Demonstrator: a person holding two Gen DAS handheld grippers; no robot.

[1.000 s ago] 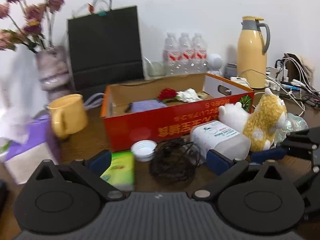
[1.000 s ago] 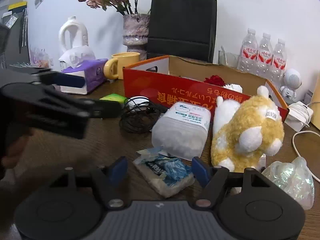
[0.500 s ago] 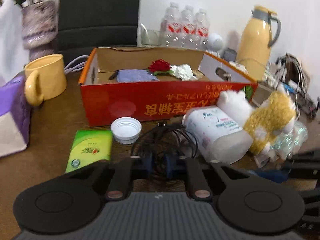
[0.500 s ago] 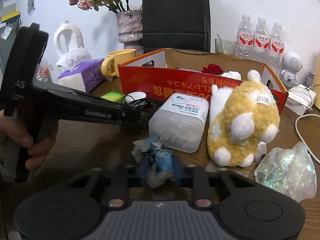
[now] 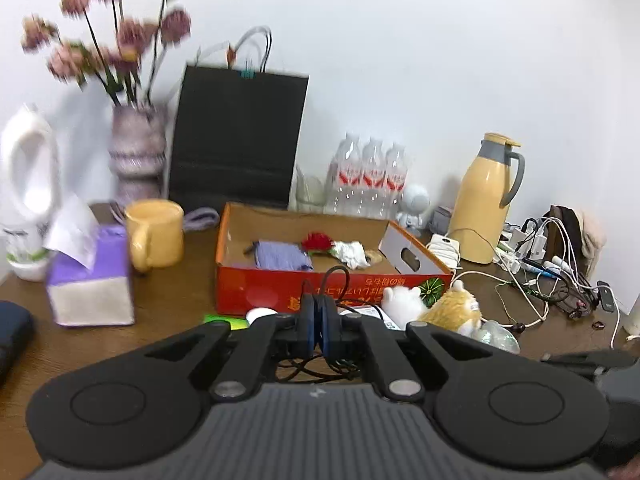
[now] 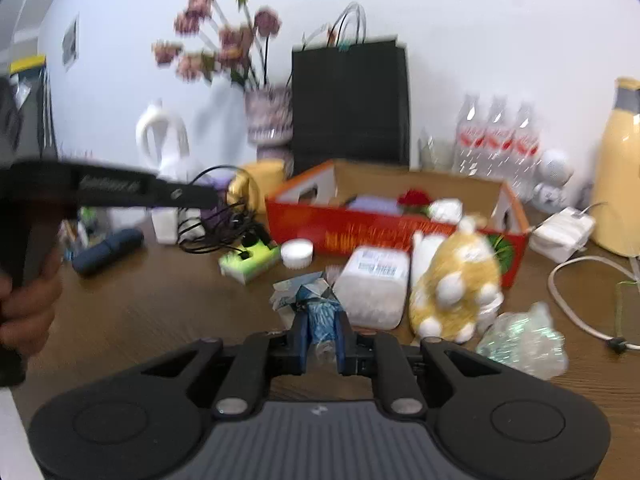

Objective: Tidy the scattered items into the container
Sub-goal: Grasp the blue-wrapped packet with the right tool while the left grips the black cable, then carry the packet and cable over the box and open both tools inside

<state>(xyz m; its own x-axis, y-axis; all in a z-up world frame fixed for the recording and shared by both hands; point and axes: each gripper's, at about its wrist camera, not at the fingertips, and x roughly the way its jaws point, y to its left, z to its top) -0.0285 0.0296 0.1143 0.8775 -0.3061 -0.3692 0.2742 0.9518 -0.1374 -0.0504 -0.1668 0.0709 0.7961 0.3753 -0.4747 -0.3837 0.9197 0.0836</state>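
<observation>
The red cardboard box [image 5: 256,292] lies open on the wooden table, with a purple cloth [image 5: 280,255], a red rose [image 5: 317,241] and crumpled white paper [image 5: 349,251] inside. My left gripper [image 5: 319,312] is shut on a coil of black cable [image 5: 335,274] and holds it above the table in front of the box. In the right wrist view that left gripper [image 6: 210,199] is at the left with the cable [image 6: 224,224] hanging from it. My right gripper [image 6: 322,322] is shut on a crumpled blue and white wrapper [image 6: 316,300], lifted off the table.
Before the box lie a white cap [image 6: 297,253], a green packet [image 6: 250,259], a white plastic container [image 6: 376,284], a yellow plush toy [image 6: 452,280] and a clear crumpled bag [image 6: 524,340]. A yellow mug [image 5: 156,234], tissue box [image 5: 90,276], thermos [image 5: 486,200] and tangled chargers [image 5: 552,280] surround it.
Both grippers went from open to shut. The left closed on the black cable and lifted it. The right closed on the blue and white wrapper and raised it off the table.
</observation>
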